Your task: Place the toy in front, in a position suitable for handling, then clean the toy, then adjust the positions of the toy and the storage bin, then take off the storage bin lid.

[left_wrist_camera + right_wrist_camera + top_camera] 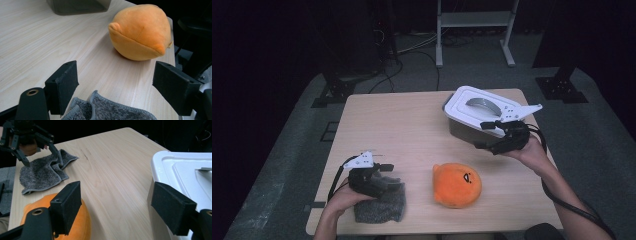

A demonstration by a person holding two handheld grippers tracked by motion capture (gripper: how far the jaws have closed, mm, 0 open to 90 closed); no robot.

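The left gripper (384,176) is held low over the grey cloth (381,206) at the near left of the wooden table (402,125), its jaws spread with the cloth's crumpled edge lying just below and between them, pressed by neither pad. Nothing is pinched yet, so the step in hand is judged to be the approach to picking up the cloth. The next move would call for the jaws to be lowered onto a raised fold and closed on it, since a flat patch would likely slip out. The right gripper (492,137) is poised at the far right, just beside the near edge of the white lidded box (477,112), jaws spread and empty. The box's grey handle (482,105) is left untouched. The orange plush toy (457,185) sits between the two hands, near the front edge, apart from both. Counted: one cloth, one plush toy, one lidded box, two grippers.
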